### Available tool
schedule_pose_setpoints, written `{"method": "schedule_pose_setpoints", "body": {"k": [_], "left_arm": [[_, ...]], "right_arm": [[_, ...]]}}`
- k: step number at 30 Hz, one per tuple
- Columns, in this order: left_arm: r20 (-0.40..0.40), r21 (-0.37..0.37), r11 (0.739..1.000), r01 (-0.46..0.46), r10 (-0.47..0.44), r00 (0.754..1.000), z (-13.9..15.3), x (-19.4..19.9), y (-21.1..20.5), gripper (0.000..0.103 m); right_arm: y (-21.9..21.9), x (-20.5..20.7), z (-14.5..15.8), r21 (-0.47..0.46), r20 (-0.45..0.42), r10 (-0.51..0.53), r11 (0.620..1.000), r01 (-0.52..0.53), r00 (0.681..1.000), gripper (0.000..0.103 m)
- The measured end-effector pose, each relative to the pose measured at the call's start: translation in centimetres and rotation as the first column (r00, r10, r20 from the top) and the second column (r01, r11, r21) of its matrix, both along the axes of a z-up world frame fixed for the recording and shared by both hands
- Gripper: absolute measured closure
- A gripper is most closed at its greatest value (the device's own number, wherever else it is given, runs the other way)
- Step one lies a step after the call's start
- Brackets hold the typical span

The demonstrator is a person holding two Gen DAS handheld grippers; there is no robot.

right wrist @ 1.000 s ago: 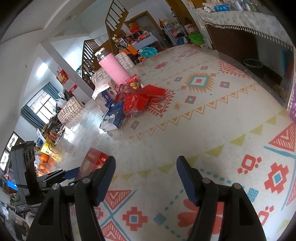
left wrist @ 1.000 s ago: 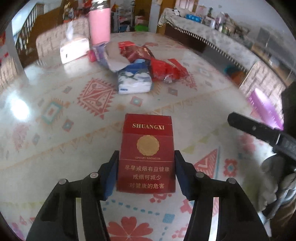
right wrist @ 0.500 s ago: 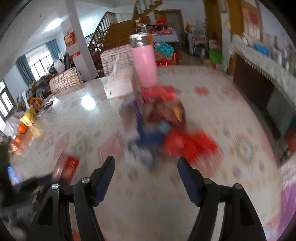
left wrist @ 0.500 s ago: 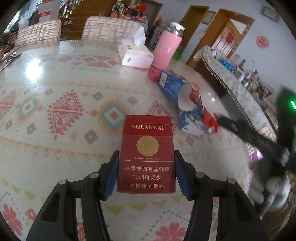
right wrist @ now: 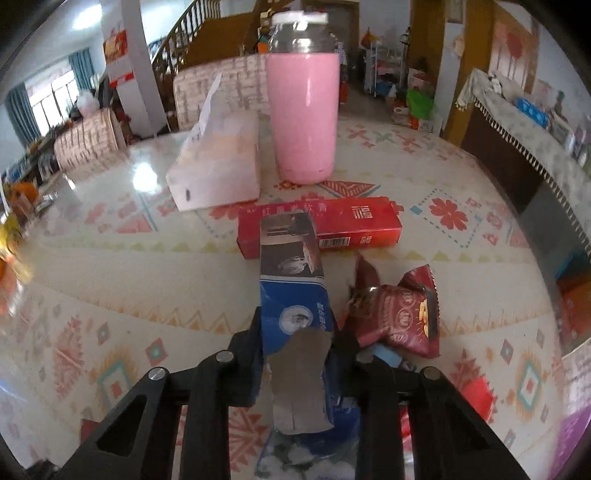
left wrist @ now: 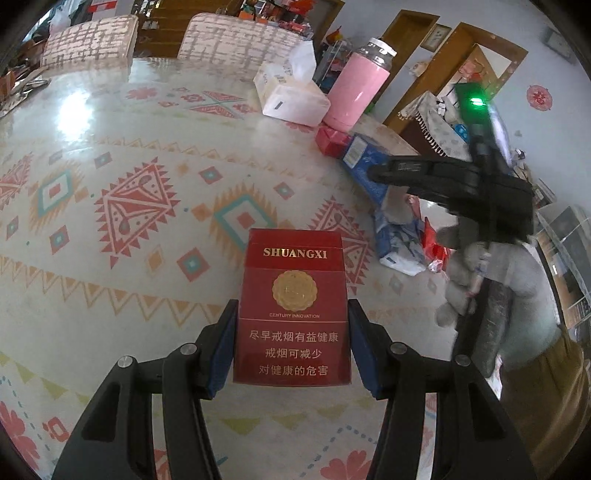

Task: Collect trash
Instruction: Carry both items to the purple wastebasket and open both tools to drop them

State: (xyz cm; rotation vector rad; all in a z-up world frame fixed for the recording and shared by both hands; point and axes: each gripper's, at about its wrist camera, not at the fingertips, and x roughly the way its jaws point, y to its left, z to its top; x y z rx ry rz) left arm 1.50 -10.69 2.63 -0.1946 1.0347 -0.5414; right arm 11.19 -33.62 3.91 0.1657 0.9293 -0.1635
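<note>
Left wrist view: the left gripper (left wrist: pixel 292 341) clamps a red SHUANGXI cigarette pack (left wrist: pixel 293 306), marked "CENTURY INNOVATION", above the patterned tablecloth (left wrist: pixel 110 206).

Right wrist view: the right gripper (right wrist: pixel 295 354), jaws just closing, pinches a torn blue carton (right wrist: pixel 295 306) near the pink bottle (right wrist: pixel 303 110).

A lived-in family home is showing here, in an open dining and living area. A patterned cloth is covering the surface (right wrist: pixel 110 295), with upholstered chairs (left wrist: pixel 236 37) standing at its far edge. A wooden staircase (right wrist: pixel 207 33) is rising behind, beside a curtained window (right wrist: pixel 48 99). A fringed cloth is draping a cluttered sideboard (right wrist: pixel 524 147), and wooden door frames (left wrist: pixel 461 66) are lining the far wall.
</note>
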Motion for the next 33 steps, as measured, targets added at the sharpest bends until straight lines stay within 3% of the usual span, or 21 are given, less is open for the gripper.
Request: {"method": "schedule_pose_setpoints", "body": {"k": [9,12,16,26,33], "left_arm": [[0.013,0.010,1.000,0.001,-0.001,1.000,0.0,-0.3,0.1,0.048],[0.029,0.027,1.000,0.012,-0.013,0.999,0.1,-0.7,-0.4,0.048],[0.041,0.049,0.998,0.027,-0.029,0.999,-0.1,-1.1,-1.0,0.048],[0.135,0.126,0.991,0.048,-0.065,0.989,0.0,-3.5,-3.2,0.048],[0.188,0.147,0.984,0.099,-0.126,0.974,2.4,-6.8,-5.9,0.048]], "right_arm": [[-0.3,-8.8,3.7,0.047,0.058,0.012,0.999,-0.014,0.998,0.074],[-0.3,-14.1,4.2,0.015,0.057,0.040,0.999,-0.041,0.998,0.073],[-1.0,-21.3,4.2,0.065,0.069,0.037,0.997,-0.041,0.997,0.073],[-7.3,-37.7,2.5,0.169,0.146,-0.179,0.974,0.154,0.973,0.073],[-11.4,-43.1,2.8,0.222,0.228,-0.267,0.951,0.217,0.936,0.073]]}}
